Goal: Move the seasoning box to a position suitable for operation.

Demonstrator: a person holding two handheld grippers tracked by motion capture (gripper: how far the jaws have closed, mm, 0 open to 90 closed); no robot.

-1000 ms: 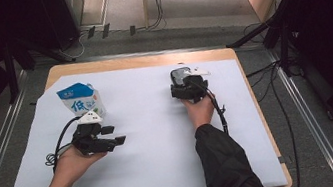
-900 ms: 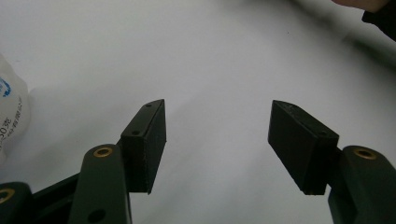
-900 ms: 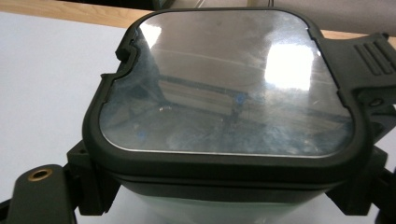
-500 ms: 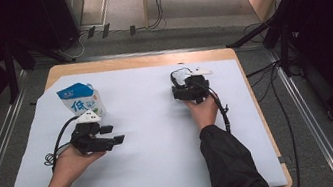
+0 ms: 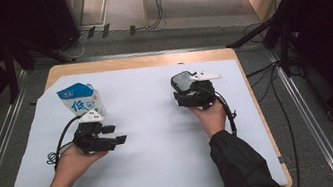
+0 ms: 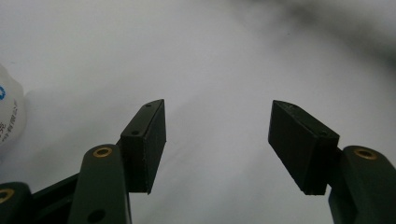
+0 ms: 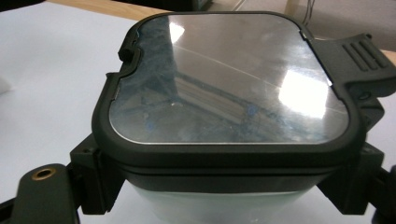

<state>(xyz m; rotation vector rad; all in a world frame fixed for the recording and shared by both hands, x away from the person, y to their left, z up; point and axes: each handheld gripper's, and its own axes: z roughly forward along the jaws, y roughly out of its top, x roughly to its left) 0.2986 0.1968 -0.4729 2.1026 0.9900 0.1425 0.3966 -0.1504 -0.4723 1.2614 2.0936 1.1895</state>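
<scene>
High view: the right hand-held gripper has lifted a bit and drifted along the far side of the bench since a second ago, carrying the lidded container, so I'd say the pick-up worked. The left hand-held gripper sits near the milk carton.

Left gripper view: jaws spread, nothing between them.

Right gripper view: jaws clamped on the container's sides.

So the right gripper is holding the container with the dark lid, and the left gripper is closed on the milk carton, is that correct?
Not quite. The left gripper is open with nothing between its jaws, as the left gripper view shows; the milk carton stands apart on the table. The right gripper does hold the container.
</scene>
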